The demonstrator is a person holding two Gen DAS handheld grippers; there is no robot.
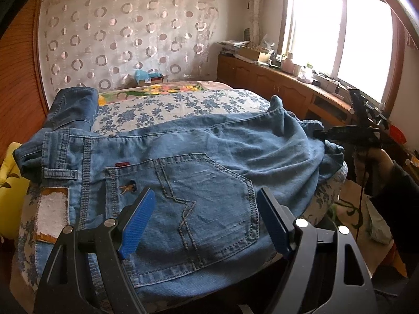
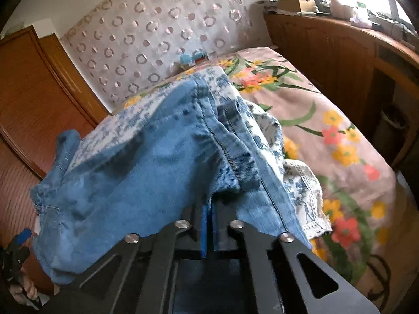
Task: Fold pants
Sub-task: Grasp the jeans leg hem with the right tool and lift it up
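Observation:
Blue jeans [image 1: 209, 144] lie back side up across the bed [image 1: 170, 104], waistband to the left and a stitched back pocket [image 1: 204, 209] nearest me. My left gripper [image 1: 207, 196] hovers just above that pocket, jaws wide open and holding nothing. At the right edge of the bed my right gripper [image 1: 322, 134], held by a hand [image 1: 371, 164], pinches the jeans' far end. In the right wrist view that gripper [image 2: 210, 206] is shut on a bunched fold of the jeans [image 2: 131, 170], which is lifted and drapes over its fingers. Its fingertips are hidden under the cloth.
The bed carries a blue-flowered sheet and a pink floral blanket [image 2: 327, 130]. A wooden cabinet [image 1: 275, 83] cluttered with small items runs under the window on the right. A wooden wardrobe [image 2: 31, 104] stands on the left, a yellow pillow [image 1: 10, 183] beside the bed.

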